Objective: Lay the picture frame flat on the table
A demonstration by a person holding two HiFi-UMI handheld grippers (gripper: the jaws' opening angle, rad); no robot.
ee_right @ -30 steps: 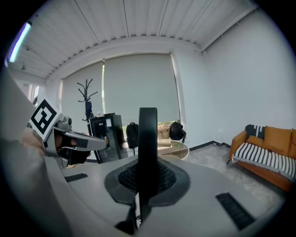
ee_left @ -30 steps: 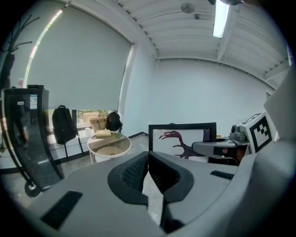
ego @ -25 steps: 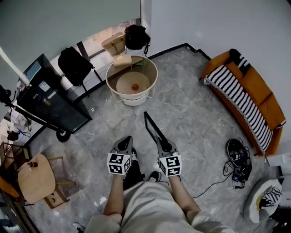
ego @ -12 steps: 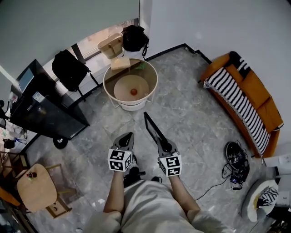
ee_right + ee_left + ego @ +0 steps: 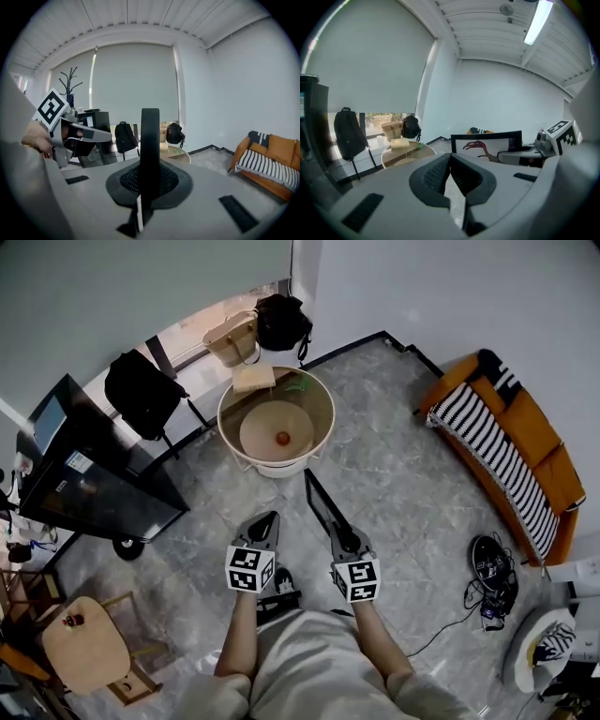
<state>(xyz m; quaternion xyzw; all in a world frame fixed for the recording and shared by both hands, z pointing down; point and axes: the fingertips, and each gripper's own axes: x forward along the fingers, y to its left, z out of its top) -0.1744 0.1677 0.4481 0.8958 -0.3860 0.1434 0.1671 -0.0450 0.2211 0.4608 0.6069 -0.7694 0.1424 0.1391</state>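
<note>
pads [image 5: 166,180] of my right gripper [image 5: 343,538]: matt, ribbed rubber | picture frame [image 5: 322,505] in them: matt black | floor [image 5: 394,474] beneath: glossy stone tiles

Soft daylight enters under the window blind [image 5: 365,61]; up and right of it a ceiling lamp [image 5: 539,21] glares. Fisheye edges bend, corners black.

**Lounge-like room, perhaps a staged living space**

An orange sofa [image 5: 514,442] with a striped throw stands at the right wall. A round glass-topped surface [image 5: 321,395] sits farther off on a grey marble-look floor [image 5: 398,488]. Backpacks [image 5: 141,390], a coat stand [image 5: 69,83] and a wheeled black cabinet [image 5: 94,486] stand near the blinded window [image 5: 133,84].
</note>
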